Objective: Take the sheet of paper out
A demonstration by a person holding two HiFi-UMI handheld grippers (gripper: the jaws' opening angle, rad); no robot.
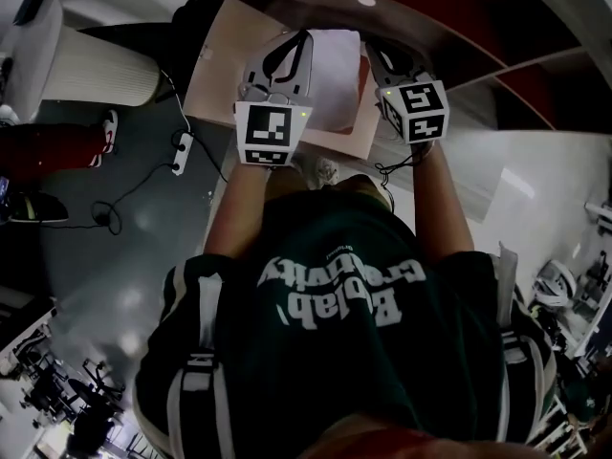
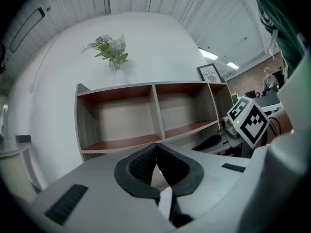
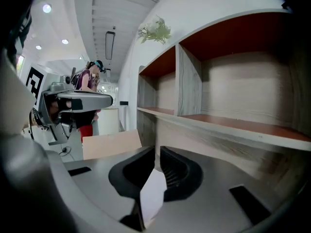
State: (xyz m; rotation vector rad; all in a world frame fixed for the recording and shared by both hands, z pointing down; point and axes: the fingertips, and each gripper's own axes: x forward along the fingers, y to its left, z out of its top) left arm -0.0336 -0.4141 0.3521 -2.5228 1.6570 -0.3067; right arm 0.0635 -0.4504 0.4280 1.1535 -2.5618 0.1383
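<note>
The white sheet of paper (image 1: 337,65) hangs between my two grippers, over a tan cardboard folder (image 1: 222,70). My left gripper (image 1: 292,44) is shut on the sheet's left edge. A white sliver of the sheet (image 2: 165,204) shows between its closed jaws (image 2: 156,149). My right gripper (image 1: 384,54) is shut on the right edge. The sheet (image 3: 153,198) sticks out below its closed jaws (image 3: 156,152). Each gripper shows in the other's view: the right one's marker cube (image 2: 249,123) and the left gripper (image 3: 73,101).
An empty wooden shelf unit (image 2: 155,115) with red-brown boards stands close in front, with a vase of flowers (image 2: 112,50) and a small frame (image 2: 210,73) on top. A white ribbed cylinder (image 1: 96,65) and a power strip with cables (image 1: 180,153) are at the left. A person (image 3: 91,79) stands far behind.
</note>
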